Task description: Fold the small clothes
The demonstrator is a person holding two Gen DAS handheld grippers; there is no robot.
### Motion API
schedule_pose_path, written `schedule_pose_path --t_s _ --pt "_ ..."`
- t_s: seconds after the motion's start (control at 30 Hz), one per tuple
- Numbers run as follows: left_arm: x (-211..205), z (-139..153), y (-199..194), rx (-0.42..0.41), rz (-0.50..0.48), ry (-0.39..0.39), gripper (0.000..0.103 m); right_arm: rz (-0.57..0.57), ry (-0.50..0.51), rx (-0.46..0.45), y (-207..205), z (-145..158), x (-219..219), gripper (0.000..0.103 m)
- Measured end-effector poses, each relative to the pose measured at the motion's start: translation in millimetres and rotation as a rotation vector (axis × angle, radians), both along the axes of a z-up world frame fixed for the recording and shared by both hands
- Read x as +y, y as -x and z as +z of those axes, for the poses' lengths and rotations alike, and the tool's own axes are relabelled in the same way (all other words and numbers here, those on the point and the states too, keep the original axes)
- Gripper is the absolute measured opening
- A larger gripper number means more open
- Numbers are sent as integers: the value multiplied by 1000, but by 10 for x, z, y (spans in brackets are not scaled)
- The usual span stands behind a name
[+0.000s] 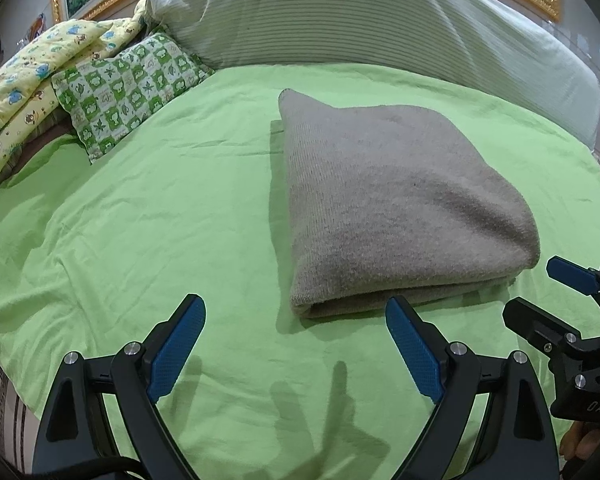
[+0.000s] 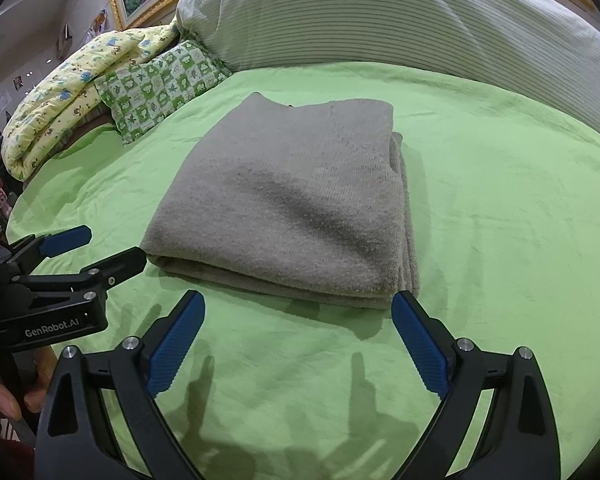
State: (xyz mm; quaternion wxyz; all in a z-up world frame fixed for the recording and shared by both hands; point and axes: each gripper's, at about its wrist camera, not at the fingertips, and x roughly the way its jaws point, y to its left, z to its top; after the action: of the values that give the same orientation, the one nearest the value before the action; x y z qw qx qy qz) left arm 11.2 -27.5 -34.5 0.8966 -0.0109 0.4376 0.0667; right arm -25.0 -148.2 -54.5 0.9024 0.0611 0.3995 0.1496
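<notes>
Both grippers hover low over the green sheet [image 1: 140, 220], side by side, aimed at the folded grey garment [image 1: 400, 208] lying just ahead. Left gripper [image 1: 296, 340] jaws spread wide, empty; right gripper [image 2: 298, 336] likewise spread, gripping nothing.

Two low wrist cameras, side by side, face across the green bedsheet [image 1: 140, 220], both sharing the nearby folded grey garment [image 2: 292, 200].

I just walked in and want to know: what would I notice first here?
A folded grey knitted garment lies in the middle of the bright green bedsheet. Both open hand-held grippers hang just before its near edge, the left hand-held gripper and right hand-held gripper, touching nothing.
</notes>
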Motion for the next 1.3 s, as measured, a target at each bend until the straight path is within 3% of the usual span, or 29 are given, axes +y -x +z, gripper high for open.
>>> schedule_pose_path --t_s 1.3 --pt "0 -20 -54 15 -21 11 95 -11 10 -14 -74 49 -22 95"
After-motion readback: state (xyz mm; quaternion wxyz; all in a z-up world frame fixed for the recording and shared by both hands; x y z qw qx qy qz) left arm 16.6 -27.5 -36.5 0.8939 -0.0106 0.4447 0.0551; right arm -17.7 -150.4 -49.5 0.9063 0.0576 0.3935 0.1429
